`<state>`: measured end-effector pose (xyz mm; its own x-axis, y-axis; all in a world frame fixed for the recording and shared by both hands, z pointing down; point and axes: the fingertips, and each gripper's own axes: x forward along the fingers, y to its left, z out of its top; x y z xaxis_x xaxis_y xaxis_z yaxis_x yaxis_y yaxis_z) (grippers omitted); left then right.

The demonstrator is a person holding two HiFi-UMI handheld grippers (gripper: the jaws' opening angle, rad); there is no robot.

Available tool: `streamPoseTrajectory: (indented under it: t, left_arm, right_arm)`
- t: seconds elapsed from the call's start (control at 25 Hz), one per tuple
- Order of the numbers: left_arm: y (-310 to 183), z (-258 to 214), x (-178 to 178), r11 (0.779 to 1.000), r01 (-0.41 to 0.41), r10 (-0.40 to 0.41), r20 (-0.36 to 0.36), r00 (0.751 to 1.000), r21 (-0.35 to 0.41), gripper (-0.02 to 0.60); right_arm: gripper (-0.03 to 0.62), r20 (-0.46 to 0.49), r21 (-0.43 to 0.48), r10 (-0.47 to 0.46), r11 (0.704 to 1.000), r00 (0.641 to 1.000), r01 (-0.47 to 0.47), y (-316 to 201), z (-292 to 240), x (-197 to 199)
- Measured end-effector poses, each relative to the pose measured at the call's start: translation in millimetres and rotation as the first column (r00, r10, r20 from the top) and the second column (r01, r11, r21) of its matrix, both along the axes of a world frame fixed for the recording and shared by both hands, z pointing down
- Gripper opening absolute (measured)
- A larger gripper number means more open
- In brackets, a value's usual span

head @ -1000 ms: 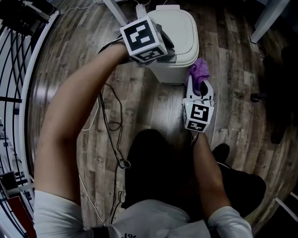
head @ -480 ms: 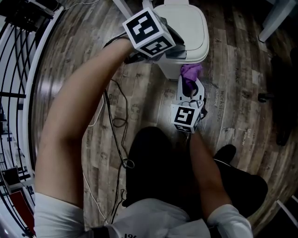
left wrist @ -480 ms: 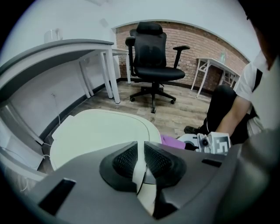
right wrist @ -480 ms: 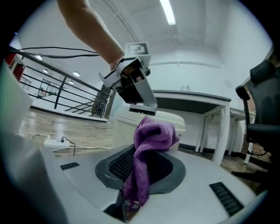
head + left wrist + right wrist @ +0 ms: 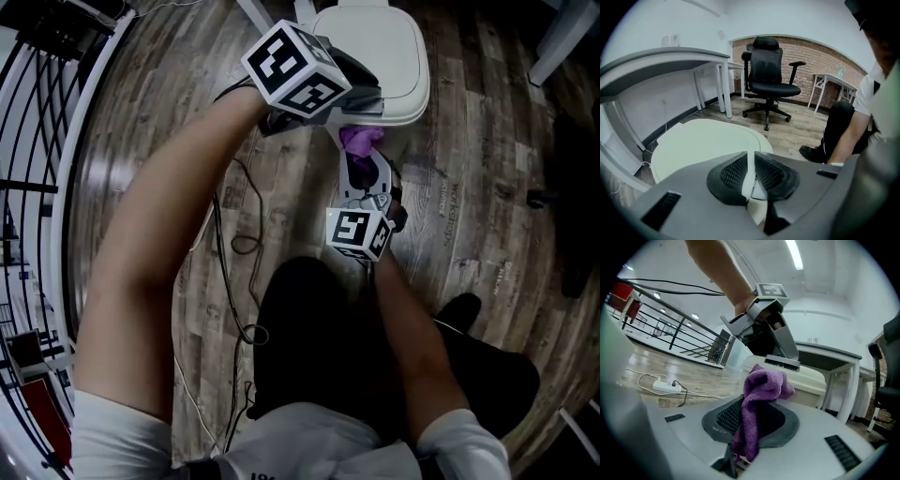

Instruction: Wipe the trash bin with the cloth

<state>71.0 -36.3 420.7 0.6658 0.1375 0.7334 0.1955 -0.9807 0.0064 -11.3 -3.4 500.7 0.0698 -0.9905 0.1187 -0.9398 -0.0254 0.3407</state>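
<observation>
The white trash bin (image 5: 375, 47) stands on the wood floor at the top of the head view. My left gripper (image 5: 364, 105) reaches over its near edge and is shut on the lid's rim; a pale strip of that rim (image 5: 749, 180) shows between the dark pads (image 5: 733, 171). The lid (image 5: 698, 140) spreads out behind the jaws. My right gripper (image 5: 364, 164) is shut on a purple cloth (image 5: 361, 139), which it holds just below the lid's front rim. In the right gripper view the cloth (image 5: 761, 380) bunches above the jaws, before the bin (image 5: 811, 378) and the left gripper (image 5: 783, 363).
A black office chair (image 5: 768, 77) and white desks (image 5: 670, 54) stand behind the bin. A power strip (image 5: 665, 386) and loose cables (image 5: 234, 244) lie on the floor to the left. A black railing (image 5: 28, 141) runs along the left edge. The person's shoe (image 5: 459, 305) is at the right.
My right gripper has carried the purple cloth leftward, from the bin's right front corner to beneath the lid's front rim. The left gripper has stayed at the lid, rolling a little.
</observation>
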Motion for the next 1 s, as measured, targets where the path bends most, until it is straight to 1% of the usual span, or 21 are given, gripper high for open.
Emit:
streamPoseTrajectory:
  t: [0.16, 0.28, 0.4, 0.48, 0.6, 0.68, 0.84, 1.0]
  left_arm:
    - [0, -1, -1, 1.000, -0.001, 0.001, -0.021, 1.000, 0.001, 0.049]
    - [0, 0, -1, 1.000, -0.001, 0.001, -0.025, 1.000, 0.001, 0.049]
    - [-1, -1, -1, 1.000, 0.000, 0.001, -0.029, 1.000, 0.005, 0.049]
    - [-1, -1, -2, 1.000, -0.001, 0.002, -0.030, 1.000, 0.005, 0.049]
    - [-1, -1, -2, 1.000, -0.003, 0.003, -0.031, 1.000, 0.001, 0.049]
    - [-2, -1, -2, 1.000, -0.003, 0.003, -0.032, 0.999, 0.000, 0.049]
    - [-1, -2, -3, 1.000, -0.002, 0.002, -0.033, 0.999, 0.000, 0.049]
    - [-1, -2, -3, 1.000, -0.002, 0.002, -0.034, 0.999, 0.004, 0.049]
  right_arm:
    - [0.086, -0.064, -0.018, -0.070, 0.997, 0.995, 0.069, -12, 5, -23]
    - [0.086, -0.102, -0.046, -0.146, 0.989, 0.984, 0.142, -20, 11, -42]
    - [0.086, -0.112, -0.051, -0.222, 0.975, 0.969, 0.218, -18, 8, -61]
    - [0.086, -0.104, -0.041, -0.234, 0.972, 0.967, 0.231, -12, 4, -67]
    - [0.086, -0.085, -0.037, -0.211, 0.977, 0.974, 0.208, 1, 8, -63]
    - [0.086, -0.075, -0.046, -0.171, 0.985, 0.982, 0.168, 11, 16, -51]
    - [0.086, -0.091, -0.054, -0.042, 0.998, 0.995, 0.037, 34, 37, -16]
    - [0.086, -0.103, -0.063, 0.070, 0.995, 0.992, -0.076, 49, 50, 22]
